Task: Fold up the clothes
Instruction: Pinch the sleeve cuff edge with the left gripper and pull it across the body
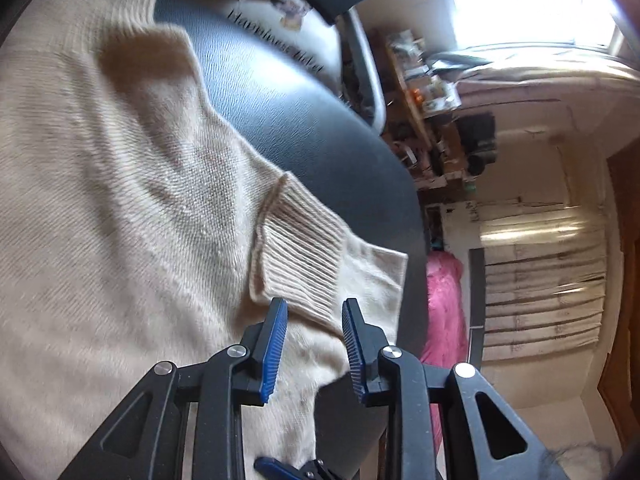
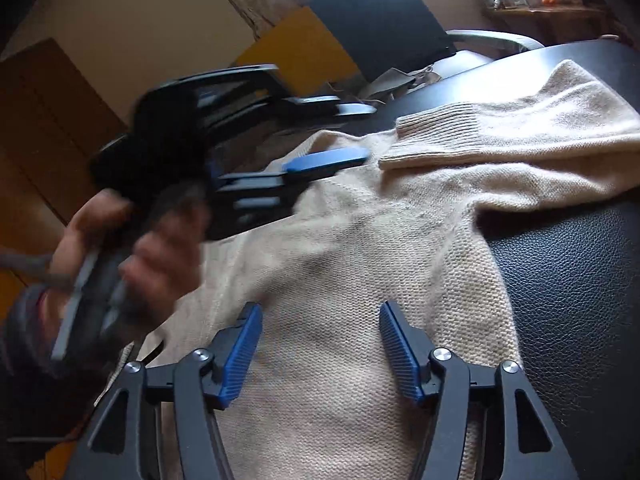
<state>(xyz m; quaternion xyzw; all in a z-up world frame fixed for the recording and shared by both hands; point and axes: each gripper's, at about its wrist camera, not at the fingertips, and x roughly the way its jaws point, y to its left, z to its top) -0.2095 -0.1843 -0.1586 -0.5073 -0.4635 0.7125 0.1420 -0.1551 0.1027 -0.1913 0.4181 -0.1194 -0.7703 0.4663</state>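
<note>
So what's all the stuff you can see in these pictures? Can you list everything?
sweater: one, cream knit, spread on the black surface
sleeve cuff: one, cream ribbed, folded across the sweater's body
black surface: one, black and leathery, under the sweater
office chair: one, black back with grey armrest, behind the surface
pink cloth: one, pink, beyond the surface's edge
shelves: cluttered, brown, far side of the room; count unclear
left gripper: one, black with blue pads, open above the cuff
right gripper: one, black with blue pads, open over the sweater's body
hand: one, blurred, holding the left gripper
</note>
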